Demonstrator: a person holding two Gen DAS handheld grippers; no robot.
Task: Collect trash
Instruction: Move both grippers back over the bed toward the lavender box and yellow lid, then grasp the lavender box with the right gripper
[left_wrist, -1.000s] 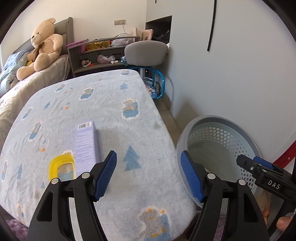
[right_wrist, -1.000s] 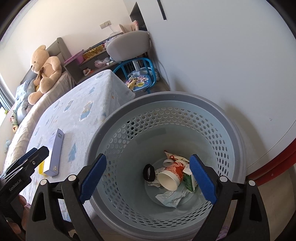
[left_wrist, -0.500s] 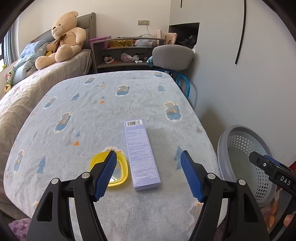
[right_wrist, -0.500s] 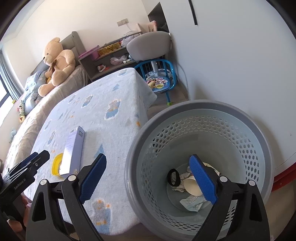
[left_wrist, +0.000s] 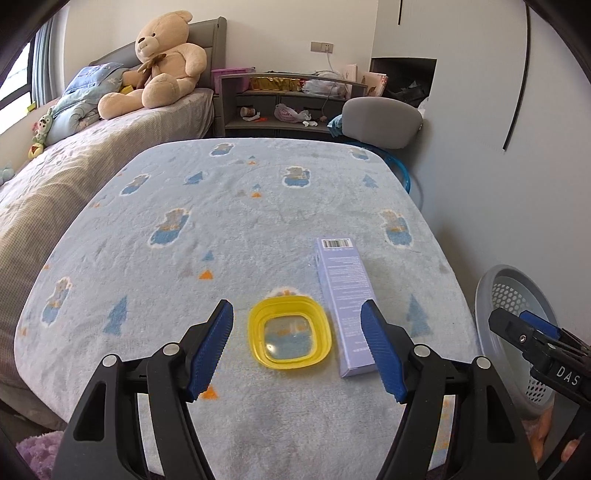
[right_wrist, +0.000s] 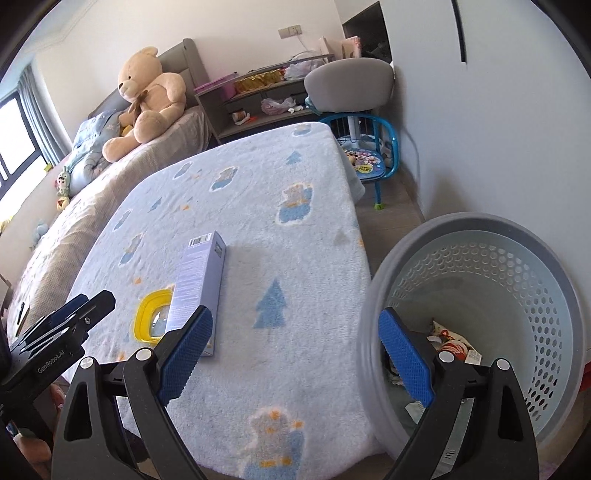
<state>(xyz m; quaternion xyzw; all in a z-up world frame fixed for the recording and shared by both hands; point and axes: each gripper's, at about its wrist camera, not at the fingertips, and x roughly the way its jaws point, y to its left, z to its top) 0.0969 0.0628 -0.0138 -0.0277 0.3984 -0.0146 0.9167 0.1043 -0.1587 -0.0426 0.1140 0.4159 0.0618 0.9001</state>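
Both grippers are swinging away from the basket and back over the tabletop. The left gripper is now framing the yellow lid near the front edge, jaws spread and empty. The right gripper, jaws also spread, is sitting beside the purple box, which is touching the lid toward the right edge. Two pieces are waiting; earlier trash is already lying in the basket.

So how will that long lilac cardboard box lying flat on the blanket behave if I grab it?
The long lilac cardboard box looks stiff and probably light. Flat-sided, it should not roll. Its thin walls may dent under a hard squeeze, and the soft fleece blanket may yield beneath it.
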